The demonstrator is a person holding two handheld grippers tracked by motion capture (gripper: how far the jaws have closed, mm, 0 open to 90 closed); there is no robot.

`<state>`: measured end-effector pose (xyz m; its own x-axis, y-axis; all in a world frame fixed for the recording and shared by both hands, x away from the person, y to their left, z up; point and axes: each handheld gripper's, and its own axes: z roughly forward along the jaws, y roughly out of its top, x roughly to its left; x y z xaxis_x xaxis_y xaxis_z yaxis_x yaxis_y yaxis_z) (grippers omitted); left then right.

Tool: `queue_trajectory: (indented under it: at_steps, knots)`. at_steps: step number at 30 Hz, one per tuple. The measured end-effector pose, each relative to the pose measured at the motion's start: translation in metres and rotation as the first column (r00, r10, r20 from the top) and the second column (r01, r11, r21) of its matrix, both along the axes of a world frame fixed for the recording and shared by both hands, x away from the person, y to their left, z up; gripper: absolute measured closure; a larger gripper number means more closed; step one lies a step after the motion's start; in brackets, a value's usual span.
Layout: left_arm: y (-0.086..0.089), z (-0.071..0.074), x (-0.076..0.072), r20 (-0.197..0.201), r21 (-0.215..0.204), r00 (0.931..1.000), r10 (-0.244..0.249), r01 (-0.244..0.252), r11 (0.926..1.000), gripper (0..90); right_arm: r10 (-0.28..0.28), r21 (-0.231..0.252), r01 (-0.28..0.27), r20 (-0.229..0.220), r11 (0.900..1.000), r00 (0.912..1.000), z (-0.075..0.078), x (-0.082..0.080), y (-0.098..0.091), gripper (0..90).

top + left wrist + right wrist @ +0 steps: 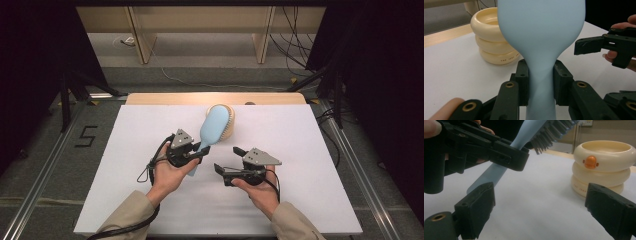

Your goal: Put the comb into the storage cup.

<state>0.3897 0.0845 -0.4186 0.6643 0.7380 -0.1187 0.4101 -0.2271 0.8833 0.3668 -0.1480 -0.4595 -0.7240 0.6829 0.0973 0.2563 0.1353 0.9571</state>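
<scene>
The left claw (541, 82) is clenched on the narrow neck of the pale blue hairbrush (541, 37), a pad pressing each side of the handle. In the high view the brush (216, 127) is lifted off the white table (125, 200), its head pointing toward one o'clock from the claw and its handle end sticking out toward six o'clock. The bristles (551, 133) face down and away from the left hand.

The right claw (230, 162) is released, with nothing between its widely spread jaws, and sits at about three o'clock of the left one, near the handle end.

Further out, at twelve o'clock, a cream ringed container (227, 127) with an orange duck-bill mark (590, 162) stands on the table, just behind and under the brush head.

The handle looks smooth and tapered, so the brush could probably pivot or slide in the pinch if it is swung. Lowering the head carelessly could knock the cream container or snag bristles on its rim.
</scene>
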Motion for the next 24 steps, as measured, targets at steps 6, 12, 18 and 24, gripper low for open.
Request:
queue_trajectory:
  at_steps: [6, 12, 18, 24]
  knots:
    - [-0.002, 0.0, -0.001, 0.0, -0.004, 1.0, -0.005, 0.005, 1.0, 69.7, 0.006, 0.0, -0.006, -0.005, 1.0, 1.0, -0.001, 0.001, 0.005, 10.5]
    - [-0.003, -0.001, -0.002, -0.002, -0.007, 0.9999, -0.011, 0.011, 0.9999, 69.7, 0.014, 0.0, -0.014, -0.01, 0.9999, 0.9998, -0.002, 0.002, 0.01, 10.7]
    - [-0.005, -0.001, -0.003, 0.001, -0.01, 0.9999, -0.015, 0.015, 0.9998, 69.7, 0.028, 0.001, -0.028, -0.021, 0.9996, 0.9994, -0.004, 0.002, 0.016, 10.8]
    - [-0.006, -0.002, -0.003, -0.001, -0.013, 0.9998, -0.018, 0.018, 0.9998, 69.7, 0.036, 0.005, -0.036, -0.026, 0.9994, 0.999, -0.004, 0.003, 0.021, 10.9]
